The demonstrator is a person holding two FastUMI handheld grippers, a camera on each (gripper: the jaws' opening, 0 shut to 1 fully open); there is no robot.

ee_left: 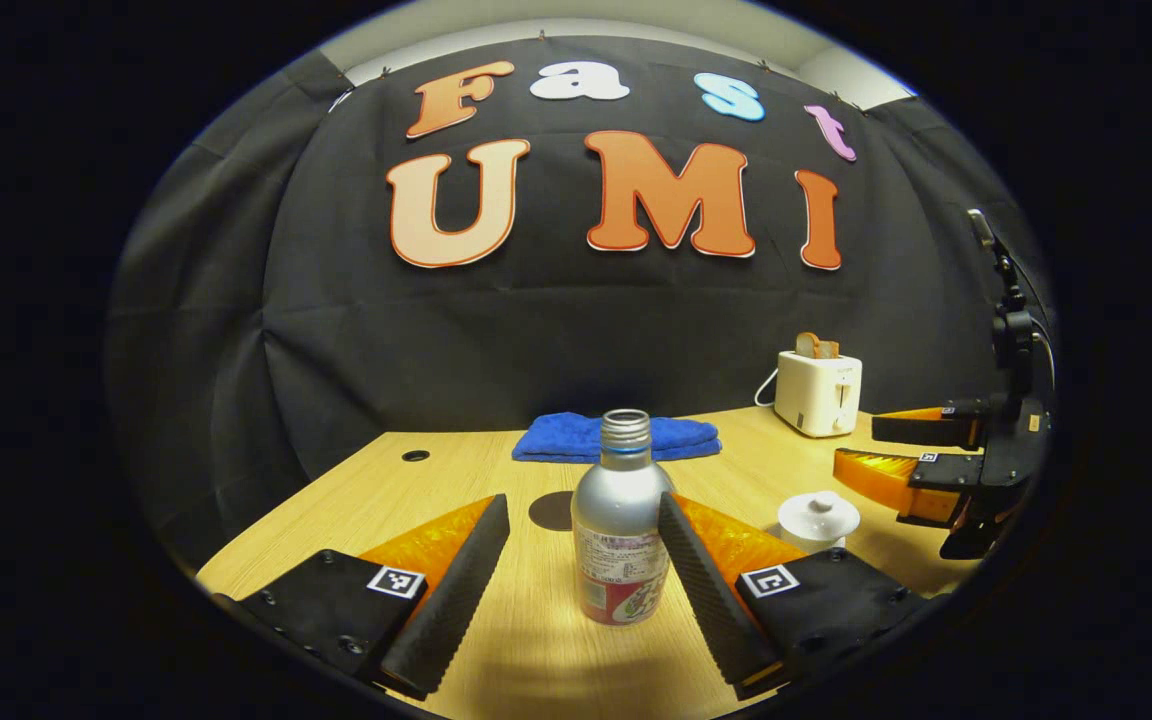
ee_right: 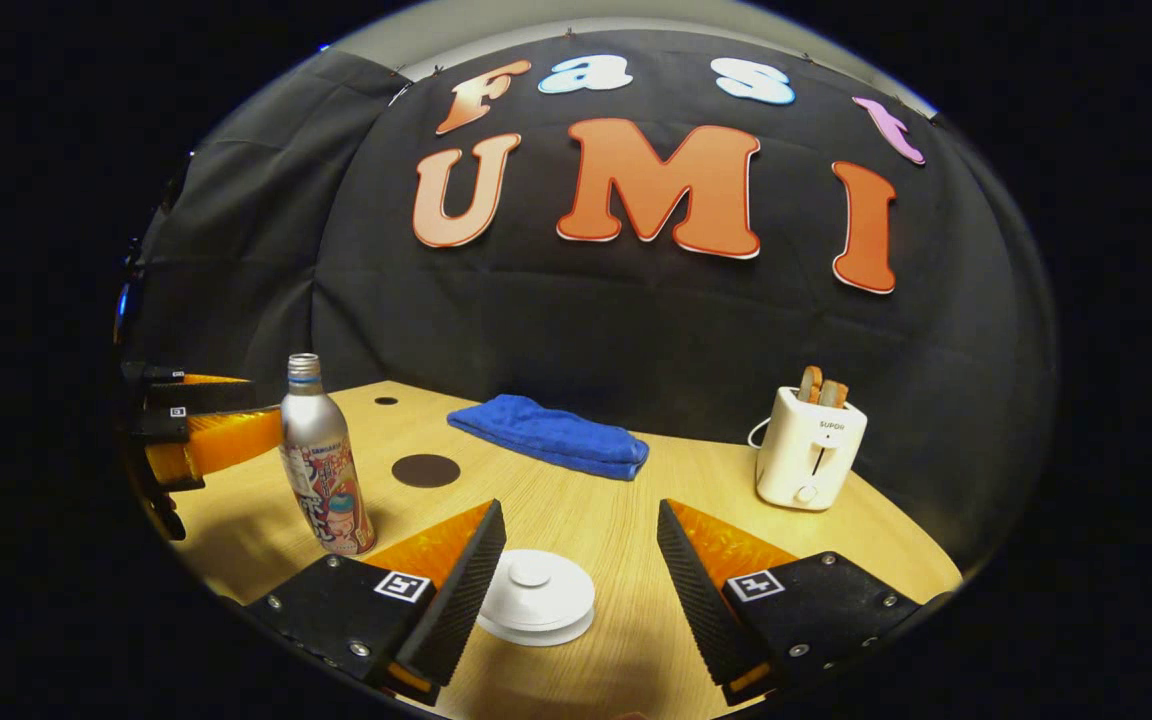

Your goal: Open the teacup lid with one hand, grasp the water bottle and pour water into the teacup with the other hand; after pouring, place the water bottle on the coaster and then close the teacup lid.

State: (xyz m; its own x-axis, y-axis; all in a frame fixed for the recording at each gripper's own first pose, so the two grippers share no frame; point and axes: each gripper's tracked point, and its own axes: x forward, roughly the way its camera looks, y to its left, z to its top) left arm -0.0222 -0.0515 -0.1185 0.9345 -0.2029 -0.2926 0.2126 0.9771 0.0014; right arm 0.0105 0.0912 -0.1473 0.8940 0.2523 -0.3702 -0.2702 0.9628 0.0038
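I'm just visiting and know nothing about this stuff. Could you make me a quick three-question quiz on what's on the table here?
1. True or false: the lid is already off the teacup.
2. What stands between the open fingers of the left gripper?
A) the toaster
B) the water bottle
C) the blue towel
3. Fill in: the dark round coaster lies on the table with ______ on it.

Key:
1. False; the lid sits on the cup, between the open fingers of the right gripper.
2. B; the bottle stands upright, its cap off.
3. Nothing.
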